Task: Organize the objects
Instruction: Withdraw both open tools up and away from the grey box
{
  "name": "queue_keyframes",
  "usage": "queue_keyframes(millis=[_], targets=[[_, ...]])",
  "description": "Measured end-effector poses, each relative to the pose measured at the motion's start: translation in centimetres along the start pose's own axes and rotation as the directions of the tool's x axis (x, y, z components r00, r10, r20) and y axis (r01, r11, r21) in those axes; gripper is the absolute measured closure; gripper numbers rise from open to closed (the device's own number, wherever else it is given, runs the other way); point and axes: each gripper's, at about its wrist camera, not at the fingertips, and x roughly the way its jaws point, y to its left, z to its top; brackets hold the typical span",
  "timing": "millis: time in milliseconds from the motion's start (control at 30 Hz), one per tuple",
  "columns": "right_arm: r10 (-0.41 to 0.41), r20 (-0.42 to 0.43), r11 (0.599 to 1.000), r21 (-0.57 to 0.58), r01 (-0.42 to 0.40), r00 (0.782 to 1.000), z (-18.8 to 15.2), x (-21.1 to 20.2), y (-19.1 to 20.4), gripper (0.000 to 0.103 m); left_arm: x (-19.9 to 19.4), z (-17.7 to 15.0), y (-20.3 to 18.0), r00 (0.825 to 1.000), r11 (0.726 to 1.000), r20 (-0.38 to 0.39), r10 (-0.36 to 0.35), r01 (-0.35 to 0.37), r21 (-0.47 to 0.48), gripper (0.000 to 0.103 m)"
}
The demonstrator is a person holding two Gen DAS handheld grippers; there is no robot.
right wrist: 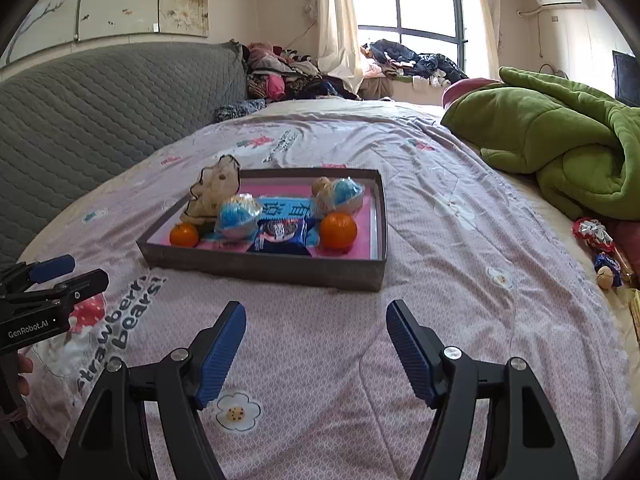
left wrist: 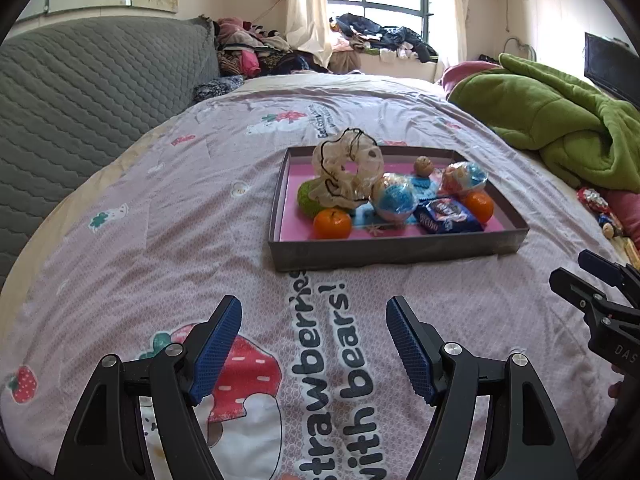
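A shallow grey box with a pink floor point(left wrist: 384, 252) point(right wrist: 280, 270) lies on the bed. In it are two oranges point(left wrist: 332, 223) point(right wrist: 338, 230), a dark blue snack packet point(left wrist: 448, 216) point(right wrist: 280, 236), two blue-and-white wrapped cakes point(left wrist: 394, 200) point(right wrist: 238, 216), a walnut point(left wrist: 423, 167), a green knitted item point(left wrist: 306, 196) and a crumpled clear bag point(left wrist: 348, 172) point(right wrist: 212, 194). My left gripper point(left wrist: 314, 344) is open and empty, above the sheet in front of the box. My right gripper point(right wrist: 316, 350) is open and empty, in front of the box's right corner.
A green blanket point(left wrist: 560, 120) point(right wrist: 560, 148) is heaped at the right. Loose wrapped snacks point(left wrist: 596, 204) point(right wrist: 596, 236) and a nut point(right wrist: 605, 278) lie by it. A grey quilted headboard point(left wrist: 80, 92) runs along the left. Clothes are piled by the window point(left wrist: 380, 36).
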Motion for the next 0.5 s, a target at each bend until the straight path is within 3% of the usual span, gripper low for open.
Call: queue_keyframes(millis=[500], targets=[[-0.01,-0.032,1.0,0.029,0.011,0.999,-1.6,0.9,-0.6,0.031,1.5,-1.9,0.2,1.0,1.0,-0.016,0.011,-0.011,-0.008,0.027]])
